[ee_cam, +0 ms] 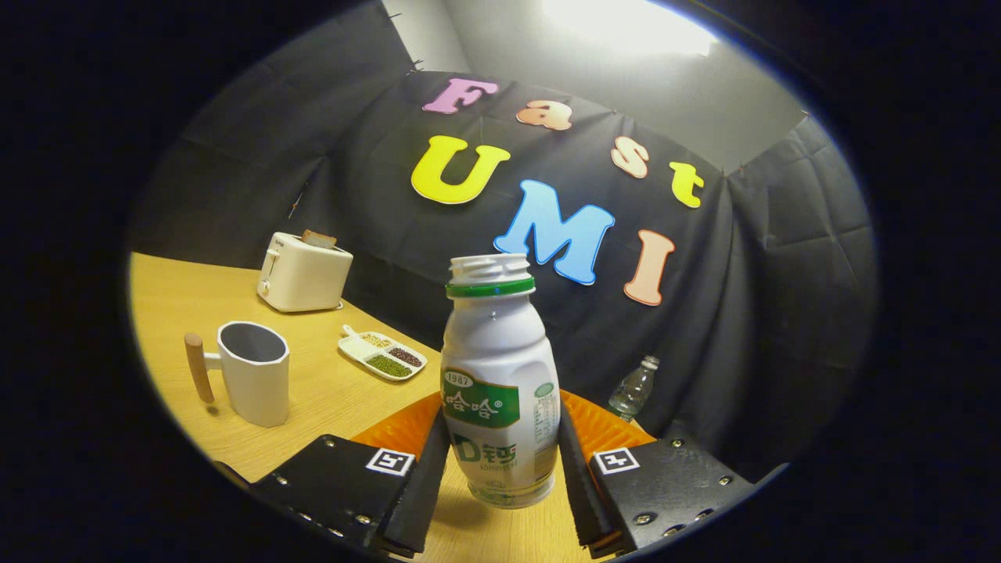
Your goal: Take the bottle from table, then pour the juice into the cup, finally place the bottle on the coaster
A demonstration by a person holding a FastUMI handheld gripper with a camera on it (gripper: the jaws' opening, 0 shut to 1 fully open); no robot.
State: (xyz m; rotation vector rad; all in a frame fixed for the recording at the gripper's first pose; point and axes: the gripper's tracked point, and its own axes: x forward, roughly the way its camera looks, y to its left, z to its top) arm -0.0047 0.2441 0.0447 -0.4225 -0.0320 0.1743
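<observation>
The jaws of the gripper (500,469) are clenched on the bottle (500,375): both black fingers press against its lower body, one on each flank, and the white bottle stands between them with its base apparently lifted clear of the table (328,391), though the base edge is too close to the fingers to be sure. The bottle's long axis runs nearly straight up toward twelve o'clock, tipped only slightly, with the open, capless mouth and green neck ring at the top and the label facing the camera. Just behind the bottle, from about ten to two o'clock of its base, an orange ribbed coaster (399,430) shows on either side of it, lying flat on the wood. Farther out at about ten o'clock stands the white cup (254,375) with a wooden handle, upright, its mouth open and its inside looking dark; well apart from the bottle. Beyond the cup, again toward ten o'clock, sits a white toaster (303,272) with a slice in its slot, and between it and the bottle lies a small divided dish (383,356) of beans. At about two o'clock a clear plastic bottle (633,389) stands near the cloth wall. As for progress, the pick-up seems done or just finishing; judging from the upright bottle, the pour into the cup and the setting down on the coaster both remain.
</observation>
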